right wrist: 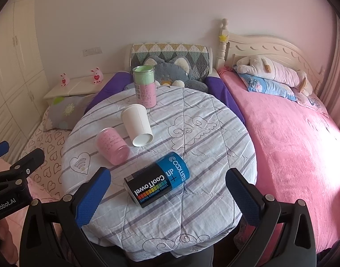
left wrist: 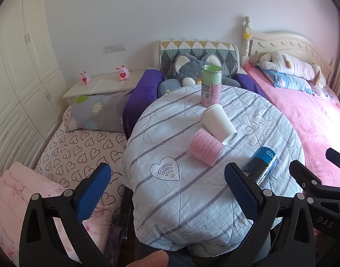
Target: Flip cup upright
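Observation:
A white paper cup [left wrist: 218,122] [right wrist: 137,124] lies on its side on the round quilt-covered table [left wrist: 192,195] [right wrist: 203,200]. A pink cup [left wrist: 205,149] [right wrist: 112,145] lies on its side just left of it. A blue and black CoolTowel can [right wrist: 157,179] [left wrist: 264,166] lies on its side nearer the front. A tall green and pink canister [left wrist: 211,85] [right wrist: 145,86] stands upright at the back. My left gripper [left wrist: 167,191] is open and empty at the table's near left edge. My right gripper [right wrist: 168,194] is open and empty, its fingers either side of the can but short of it.
A bed with heart-print sheet [left wrist: 80,151] lies left of the table, a pink bed [right wrist: 292,144] on the right. A grey plush cat [left wrist: 196,66] sits behind the table. A white nightstand [left wrist: 103,84] carries two pink toy rabbits.

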Demonstrator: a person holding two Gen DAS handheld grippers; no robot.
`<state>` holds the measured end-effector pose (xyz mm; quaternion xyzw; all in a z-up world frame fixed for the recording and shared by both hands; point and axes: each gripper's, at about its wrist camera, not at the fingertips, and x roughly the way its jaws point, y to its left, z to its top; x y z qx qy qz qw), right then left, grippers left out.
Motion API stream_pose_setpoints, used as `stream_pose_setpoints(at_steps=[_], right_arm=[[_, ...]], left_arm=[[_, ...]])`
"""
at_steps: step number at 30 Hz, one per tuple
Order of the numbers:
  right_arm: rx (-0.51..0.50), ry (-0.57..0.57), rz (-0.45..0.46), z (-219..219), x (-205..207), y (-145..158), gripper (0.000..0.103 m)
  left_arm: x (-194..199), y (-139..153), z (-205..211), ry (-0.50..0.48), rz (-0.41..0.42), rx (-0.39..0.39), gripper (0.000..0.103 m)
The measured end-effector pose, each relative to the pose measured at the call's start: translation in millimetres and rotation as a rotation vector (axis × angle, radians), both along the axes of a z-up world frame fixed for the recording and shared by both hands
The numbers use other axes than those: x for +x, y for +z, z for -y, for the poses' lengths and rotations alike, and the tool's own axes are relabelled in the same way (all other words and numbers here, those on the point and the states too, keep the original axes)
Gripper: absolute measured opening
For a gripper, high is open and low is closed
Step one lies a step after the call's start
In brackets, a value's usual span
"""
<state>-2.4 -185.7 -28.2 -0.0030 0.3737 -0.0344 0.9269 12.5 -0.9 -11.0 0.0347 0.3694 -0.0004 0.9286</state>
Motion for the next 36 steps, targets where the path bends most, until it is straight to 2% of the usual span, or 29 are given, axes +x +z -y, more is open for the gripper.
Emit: stream_pose_setpoints(at_steps=[16, 28, 36], right_arm=[[-0.006, 0.017, -0.001, -4.7, 5.9, 3.2, 0.103], [-0.006, 0.047, -0.039, -12.1, 29.0, -7.3, 0.103], [-0.045, 0.188, -0.115, -36.5, 76.4, -32.3, 0.103]], left_arm=[[0.1, 2.7, -3.4, 0.003, -0.001, 0.003, 0.103], [18.6, -3.1, -13.3, 0.023, -0.024, 0.020, 0.103], [42.8, -22.5, -31.0, 0.076, -0.067, 0.025, 0.103]])
